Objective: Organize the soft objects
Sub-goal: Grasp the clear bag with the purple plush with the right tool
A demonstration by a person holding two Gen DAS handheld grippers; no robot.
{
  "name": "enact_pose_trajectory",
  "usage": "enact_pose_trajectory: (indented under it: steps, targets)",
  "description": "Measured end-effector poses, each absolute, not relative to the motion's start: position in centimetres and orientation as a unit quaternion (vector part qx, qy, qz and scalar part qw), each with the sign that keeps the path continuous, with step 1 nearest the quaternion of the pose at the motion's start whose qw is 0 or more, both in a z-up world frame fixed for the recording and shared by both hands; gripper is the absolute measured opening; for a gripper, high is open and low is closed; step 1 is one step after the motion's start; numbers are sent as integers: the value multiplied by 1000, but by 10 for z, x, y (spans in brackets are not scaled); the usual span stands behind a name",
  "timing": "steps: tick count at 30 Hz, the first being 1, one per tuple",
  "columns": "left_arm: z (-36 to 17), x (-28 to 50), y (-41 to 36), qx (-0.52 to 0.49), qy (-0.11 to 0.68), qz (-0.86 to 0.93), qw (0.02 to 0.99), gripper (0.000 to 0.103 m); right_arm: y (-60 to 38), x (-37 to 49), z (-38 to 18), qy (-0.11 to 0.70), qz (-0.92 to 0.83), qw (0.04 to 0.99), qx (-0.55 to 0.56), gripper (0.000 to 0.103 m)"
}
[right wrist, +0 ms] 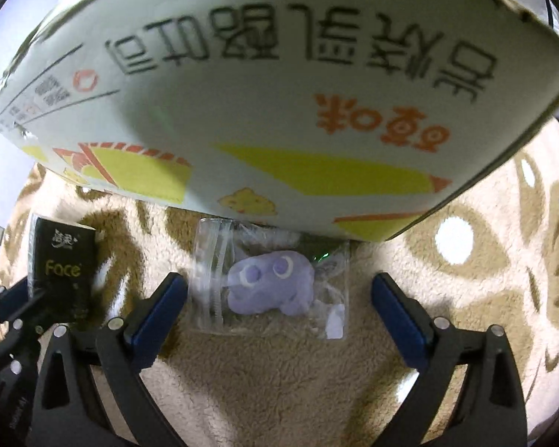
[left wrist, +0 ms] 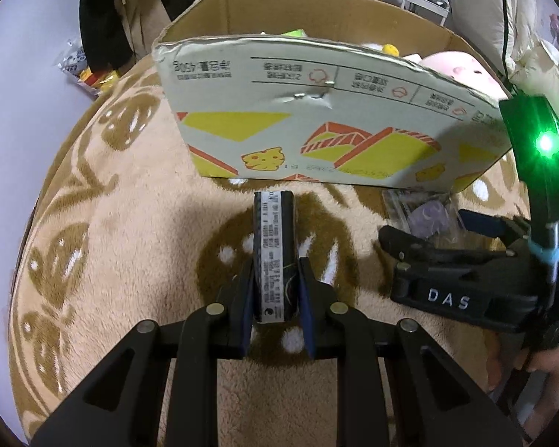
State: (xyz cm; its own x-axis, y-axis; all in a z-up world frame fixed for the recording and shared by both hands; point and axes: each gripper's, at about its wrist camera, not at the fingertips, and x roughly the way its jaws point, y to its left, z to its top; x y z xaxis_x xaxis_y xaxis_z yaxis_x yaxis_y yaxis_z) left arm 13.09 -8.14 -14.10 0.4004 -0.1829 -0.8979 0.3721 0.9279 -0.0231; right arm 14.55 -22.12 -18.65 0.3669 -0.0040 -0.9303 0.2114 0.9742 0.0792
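Pinching a black tissue pack [left wrist: 275,257] by its two broad faces, the left gripper [left wrist: 275,298] holds the pack with its far end down near the plush rug [left wrist: 130,231], just in front of the cardboard box [left wrist: 328,119]. The fingers [left wrist: 246,309] grip only the near half, so the pack could pivot or slide out when lifted toward the box's open top. Its wrapper looks slick, which would make that more likely.

Over on the right, the right gripper [right wrist: 279,309] hovers with its fingers [right wrist: 160,309] spread wide on either side of a clear bag [right wrist: 270,283] holding a small purple plush toy [right wrist: 270,285]. The bag lies flat on the rug, its far edge tucked against the bottom of the box wall [right wrist: 279,93].

Several things could go wrong here. The loose film may crumple and slip from the pads if they close on plastic alone and miss the toy inside. Because the rug pile is deep, fingertips driven low enough to get under the bag could snag in the fibres. Since the box stands so close, a forward push might shove the bag under the box edge or nudge the box itself. With both grippers working near each other, they could also collide while lifting toward the box.
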Motion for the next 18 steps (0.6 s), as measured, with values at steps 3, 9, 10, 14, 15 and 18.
enact_pose_trajectory:
  steps: [3, 9, 10, 14, 15, 18]
  targets:
    - [-141, 133, -79, 84, 522, -163, 833, 20, -219, 144, -186, 556, -72, 823, 90, 97]
    - [-138, 131, -77, 70, 519, -157, 837, 19, -227, 134, -180, 550, -80, 826, 91, 81]
    - [-138, 130, -78, 72, 517, -156, 839, 19, -228, 133, -178, 549, -80, 827, 91, 79]
    - [-133, 127, -78, 66, 505, -155, 847, 19, -231, 128, -174, 547, -76, 829, 95, 76]
    - [-131, 127, -77, 61, 502, -156, 849, 19, -232, 126, -174, 546, -75, 829, 98, 76]
    - [-126, 126, -74, 51, 492, -155, 855, 19, -237, 120, -170, 544, -70, 828, 116, 75]
